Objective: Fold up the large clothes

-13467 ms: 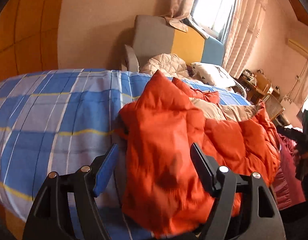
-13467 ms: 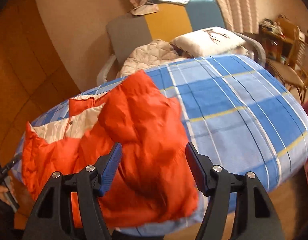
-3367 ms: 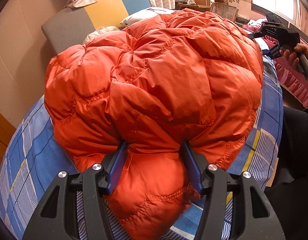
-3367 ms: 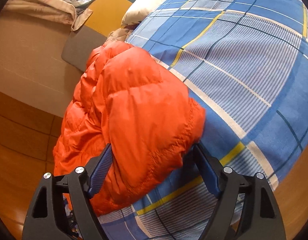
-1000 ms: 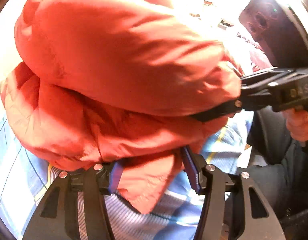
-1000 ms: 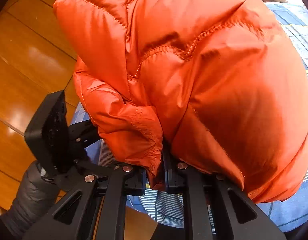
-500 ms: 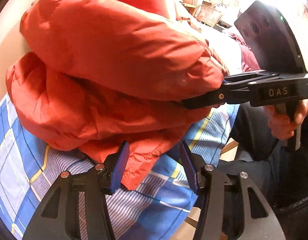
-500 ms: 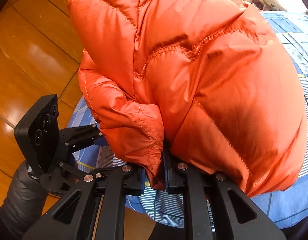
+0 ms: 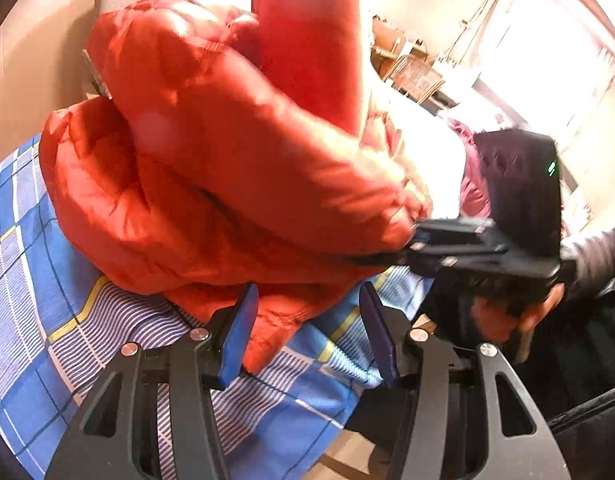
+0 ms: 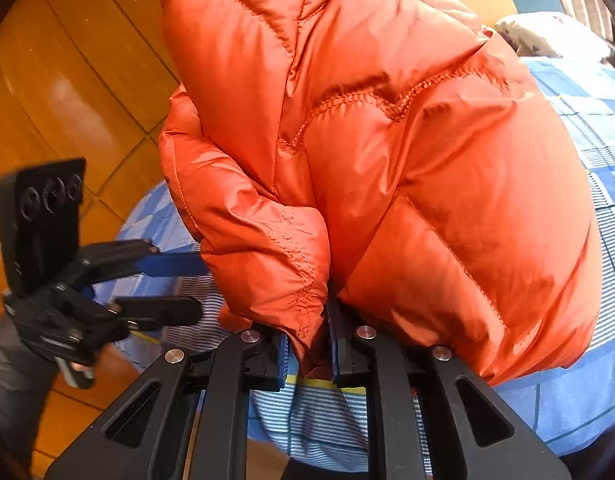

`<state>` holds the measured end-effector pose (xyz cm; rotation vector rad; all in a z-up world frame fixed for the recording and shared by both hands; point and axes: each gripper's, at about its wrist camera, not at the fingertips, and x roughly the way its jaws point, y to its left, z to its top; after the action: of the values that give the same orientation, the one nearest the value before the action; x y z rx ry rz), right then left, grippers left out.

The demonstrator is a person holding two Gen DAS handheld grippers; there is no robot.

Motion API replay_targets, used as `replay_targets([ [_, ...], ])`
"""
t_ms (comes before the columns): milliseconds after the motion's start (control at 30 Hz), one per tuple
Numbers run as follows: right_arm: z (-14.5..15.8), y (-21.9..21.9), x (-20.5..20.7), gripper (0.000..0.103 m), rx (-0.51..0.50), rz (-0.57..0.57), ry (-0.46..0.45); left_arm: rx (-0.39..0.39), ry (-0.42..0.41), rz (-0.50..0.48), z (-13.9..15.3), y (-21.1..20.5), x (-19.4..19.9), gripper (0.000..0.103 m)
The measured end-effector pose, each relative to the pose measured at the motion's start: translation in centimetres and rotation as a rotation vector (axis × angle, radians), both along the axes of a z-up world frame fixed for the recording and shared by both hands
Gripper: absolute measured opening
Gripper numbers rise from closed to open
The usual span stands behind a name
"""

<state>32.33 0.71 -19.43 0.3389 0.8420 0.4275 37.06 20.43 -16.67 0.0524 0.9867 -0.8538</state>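
Jaws of the left gripper (image 9: 305, 330) stand apart in the left wrist view, blue pads facing each other. A low corner of the orange jacket (image 9: 211, 184) hangs in the gap beside the left pad, and neither pad presses it. Under them lies the bed (image 9: 67, 300), covered in a blue, white and yellow checked sheet.

Just beyond, the jacket rises in a puffy, folded heap, its lower layers on the sheet near the bed's edge. To the right, the right gripper (image 9: 411, 246) reaches in level, its narrow fingers closed on the jacket's upper fold. A hand (image 9: 507, 316) grips its handle from below, with a dark sleeve behind. Far off, blurred and overbright, are a window with curtains and some furniture.

From the right wrist view, the right gripper (image 10: 307, 350) has its jaws nearly together, pinching a stitched cuff-like edge of the jacket (image 10: 407, 160). The quilted bulk swells above and to the right, filling most of the view. At the left, the left gripper (image 10: 179, 284) shows side-on, fingers parted, tips near the jacket. Checked sheet (image 10: 603, 160) shows below and at the right. Behind are a wooden floor (image 10: 67, 80) and a white pillow (image 10: 547, 32).
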Motion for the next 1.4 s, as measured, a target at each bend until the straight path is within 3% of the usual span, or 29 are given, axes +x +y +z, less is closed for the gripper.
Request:
replay_targets([
  [100, -0.1, 0.9, -0.6, 0.014, -0.015, -0.015, -0.017, -0.044, 0.006, -0.016, 0.7, 0.0, 0.0, 0.053],
  [167, -0.1, 1.5, -1.0, 0.014, -0.025, -0.023, -0.030, -0.068, 0.019, -0.022, 1.0, -0.2, 0.2, 0.059],
  [300, -0.1, 2.3, -1.6, 0.016, -0.039, -0.029, -0.036, -0.064, 0.016, -0.040, 0.9, -1.4, 0.5, 0.061],
  [467, 0.0, 3.9, -2.7, 0.031, -0.021, -0.015, -0.056, -0.026, 0.014, -0.051, 0.8, -3.0, 0.8, 0.063],
  [533, 0.3, 4.9, -3.3, 0.050, -0.026, 0.013, -0.069, 0.004, 0.010, -0.049, 0.6, -3.7, 0.9, 0.064],
  [733, 0.1, 6.6, -4.0, 0.053, -0.034, 0.027, -0.077, 0.097, 0.001, -0.051, -0.1, -6.2, 0.8, 0.069],
  [900, 0.3, 8.6, -5.0, 0.068, -0.062, 0.048, -0.106, 0.109, 0.007, -0.037, 0.2, -7.7, 0.5, 0.071],
  [1000, 0.2, 9.6, -5.6, 0.068, -0.066, 0.051, -0.106, 0.145, 0.015, 0.002, -0.4, -8.1, 0.9, 0.073],
  [1100, 0.0, 10.0, -5.8, 0.069, -0.068, 0.056, -0.098, 0.201, 0.005, 0.007, -1.4, -9.5, 1.0, 0.069],
  [1167, -0.2, 10.4, -6.0, 0.069, -0.065, 0.058, -0.091, 0.205, -0.010, -0.010, -1.5, -9.7, 1.2, 0.056],
  [1400, -0.8, 10.9, -6.2, 0.069, -0.045, 0.077, -0.070, 0.201, -0.042, -0.061, -1.9, -8.9, 1.1, 0.040],
])
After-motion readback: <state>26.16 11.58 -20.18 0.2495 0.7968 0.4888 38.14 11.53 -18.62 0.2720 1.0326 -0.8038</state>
